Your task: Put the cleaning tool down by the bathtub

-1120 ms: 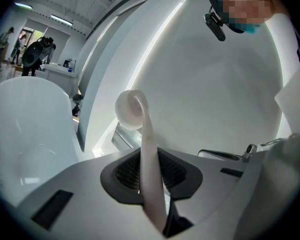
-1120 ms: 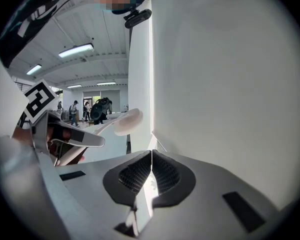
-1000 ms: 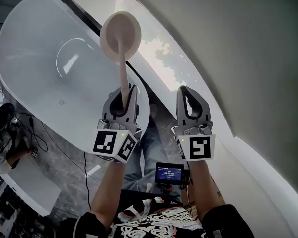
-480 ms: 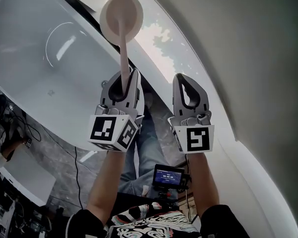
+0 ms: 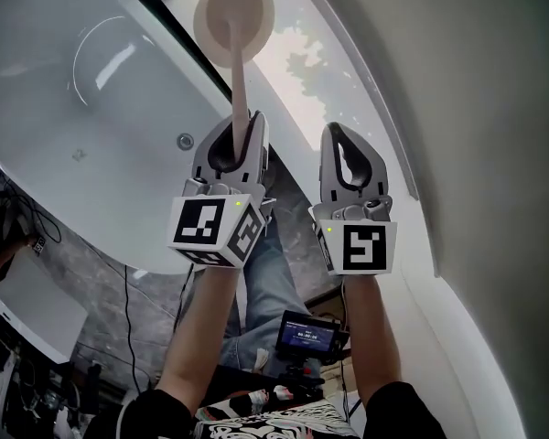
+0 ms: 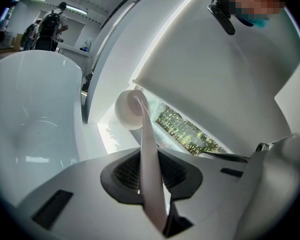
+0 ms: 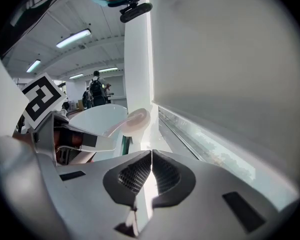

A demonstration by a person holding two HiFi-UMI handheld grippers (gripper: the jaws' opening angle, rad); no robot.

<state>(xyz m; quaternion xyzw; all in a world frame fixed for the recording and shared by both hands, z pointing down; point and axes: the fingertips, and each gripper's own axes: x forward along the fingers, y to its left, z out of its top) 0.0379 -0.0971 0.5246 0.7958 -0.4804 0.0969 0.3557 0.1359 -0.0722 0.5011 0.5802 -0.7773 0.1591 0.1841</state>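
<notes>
The cleaning tool is a pale pink wand with a round head (image 5: 233, 7) on a long thin handle (image 5: 242, 80). My left gripper (image 5: 250, 123) is shut on the handle and holds it pointing away from me. The head hangs past the far rim of the white bathtub (image 5: 73, 108), over the bright ledge by the wall. In the left gripper view the handle (image 6: 149, 159) runs up between the pads to the head (image 6: 130, 109). My right gripper (image 5: 339, 133) is beside the left one, shut and empty. Its own view shows the closed jaws (image 7: 151, 156) and the tool head (image 7: 137, 118).
A curved white wall (image 5: 457, 108) runs along the right, with a bright glossy ledge (image 5: 297, 58) beside the tub. Cables and gear (image 5: 18, 245) lie on the grey floor at left. A small screen (image 5: 306, 332) sits at my waist. People stand far off (image 6: 50, 26).
Both grippers and the tool have moved forward and up in the view. The tool head went from over the tub's rim to beyond it, and the tub has slid left.
</notes>
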